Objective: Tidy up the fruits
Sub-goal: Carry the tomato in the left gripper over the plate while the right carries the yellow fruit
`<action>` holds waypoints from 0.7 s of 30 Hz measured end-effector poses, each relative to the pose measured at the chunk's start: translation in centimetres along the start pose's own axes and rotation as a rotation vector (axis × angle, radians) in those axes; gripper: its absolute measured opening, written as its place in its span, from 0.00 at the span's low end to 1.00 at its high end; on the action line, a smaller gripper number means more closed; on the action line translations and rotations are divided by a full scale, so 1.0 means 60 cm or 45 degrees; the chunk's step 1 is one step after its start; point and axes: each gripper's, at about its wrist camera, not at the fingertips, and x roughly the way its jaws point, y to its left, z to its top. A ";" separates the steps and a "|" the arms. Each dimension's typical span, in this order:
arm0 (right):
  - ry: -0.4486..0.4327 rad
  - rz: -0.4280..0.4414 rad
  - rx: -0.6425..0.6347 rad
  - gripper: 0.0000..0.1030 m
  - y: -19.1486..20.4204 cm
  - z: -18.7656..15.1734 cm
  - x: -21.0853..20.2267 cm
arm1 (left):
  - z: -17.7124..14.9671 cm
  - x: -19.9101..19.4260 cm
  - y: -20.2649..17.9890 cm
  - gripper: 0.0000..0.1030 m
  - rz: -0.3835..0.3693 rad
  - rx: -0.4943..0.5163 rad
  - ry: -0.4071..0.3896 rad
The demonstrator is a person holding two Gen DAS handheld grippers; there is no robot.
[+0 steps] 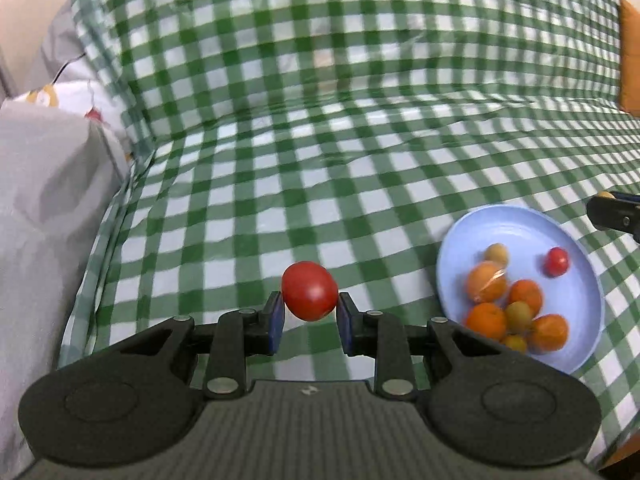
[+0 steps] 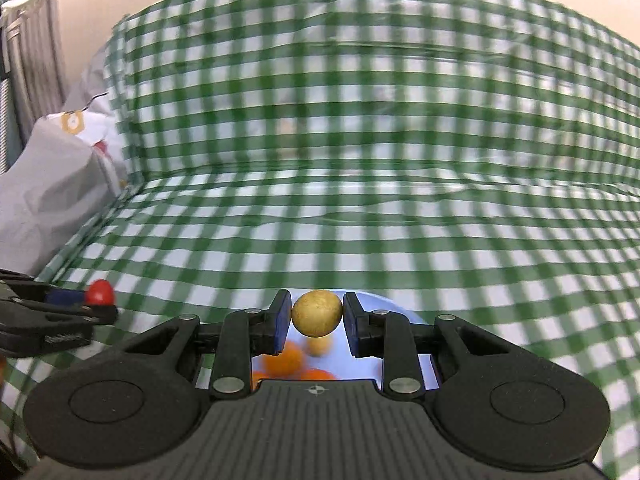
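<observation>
While fruit is sorted on a green checked cloth (image 1: pixel 320 184), one piece is gripped by each hand-held gripper.

Left hand-held gripper (image 1: pixel 310 304): closed on a red tomato (image 1: pixel 310 290), raised left of the blue plate (image 1: pixel 516 222). Right hand-held gripper (image 2: pixel 317 316): clamped around a yellow-brown round fruit (image 2: pixel 317 313), held above the plate. On the plate: oranges (image 1: pixel 486 282), small yellow-green fruits (image 1: pixel 518 315) and a small red fruit (image 1: pixel 557 261).

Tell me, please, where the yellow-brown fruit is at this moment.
In the right wrist view, the yellow-brown fruit sits clamped between the right gripper's fingers, held above the blue plate of orange fruits.
</observation>
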 end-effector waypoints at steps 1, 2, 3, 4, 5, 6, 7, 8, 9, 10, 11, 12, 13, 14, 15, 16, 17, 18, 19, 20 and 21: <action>-0.001 -0.015 0.006 0.29 -0.012 -0.002 -0.005 | 0.005 -0.002 -0.008 0.30 -0.008 0.004 -0.006; 0.000 -0.033 0.007 0.29 -0.023 -0.004 -0.011 | 0.011 -0.004 -0.016 0.30 -0.019 0.008 -0.014; 0.002 -0.050 0.007 0.29 -0.034 -0.006 -0.015 | 0.015 -0.006 -0.026 0.30 -0.027 0.015 -0.023; 0.004 -0.060 0.009 0.29 -0.044 -0.009 -0.019 | 0.018 -0.005 -0.035 0.30 -0.032 0.026 -0.029; 0.007 -0.068 0.011 0.29 -0.052 -0.011 -0.021 | 0.020 -0.004 -0.044 0.30 -0.036 0.034 -0.030; 0.010 -0.075 0.010 0.29 -0.057 -0.014 -0.023 | 0.022 -0.002 -0.053 0.30 -0.044 0.040 -0.029; 0.014 -0.081 0.009 0.29 -0.063 -0.015 -0.024 | 0.024 0.000 -0.063 0.30 -0.056 0.045 -0.030; 0.020 -0.084 0.007 0.29 -0.069 -0.018 -0.025 | 0.025 0.003 -0.070 0.30 -0.063 0.053 -0.031; 0.025 -0.088 0.005 0.29 -0.072 -0.019 -0.024 | 0.025 0.006 -0.081 0.30 -0.069 0.066 -0.030; 0.030 -0.092 0.005 0.29 -0.075 -0.021 -0.024 | 0.025 0.009 -0.088 0.30 -0.072 0.077 -0.029; 0.033 -0.094 0.004 0.29 -0.079 -0.022 -0.024 | 0.026 0.011 -0.096 0.30 -0.078 0.087 -0.028; 0.035 -0.094 0.003 0.29 -0.079 -0.022 -0.023 | 0.026 0.014 -0.103 0.30 -0.084 0.092 -0.029; 0.040 -0.093 0.003 0.29 -0.080 -0.023 -0.022 | 0.026 0.016 -0.110 0.30 -0.090 0.099 -0.031; 0.046 -0.091 0.002 0.29 -0.080 -0.023 -0.020 | 0.026 0.020 -0.115 0.30 -0.095 0.105 -0.030; 0.049 -0.090 0.000 0.29 -0.080 -0.023 -0.018 | 0.027 0.023 -0.119 0.30 -0.101 0.106 -0.029; 0.051 -0.090 -0.002 0.29 -0.079 -0.022 -0.017 | 0.028 0.026 -0.124 0.30 -0.111 0.104 -0.030; 0.052 -0.087 -0.005 0.29 -0.078 -0.022 -0.016 | 0.029 0.027 -0.129 0.30 -0.124 0.103 -0.035; 0.054 -0.084 -0.009 0.29 -0.076 -0.021 -0.014 | 0.029 0.028 -0.133 0.30 -0.135 0.105 -0.041; 0.057 -0.082 -0.013 0.29 -0.075 -0.020 -0.013 | 0.030 0.030 -0.138 0.30 -0.147 0.109 -0.048; 0.062 -0.082 -0.017 0.29 -0.074 -0.020 -0.013 | 0.031 0.031 -0.144 0.30 -0.161 0.115 -0.054; 0.066 -0.080 -0.023 0.29 -0.072 -0.020 -0.011 | 0.031 0.031 -0.148 0.30 -0.172 0.123 -0.062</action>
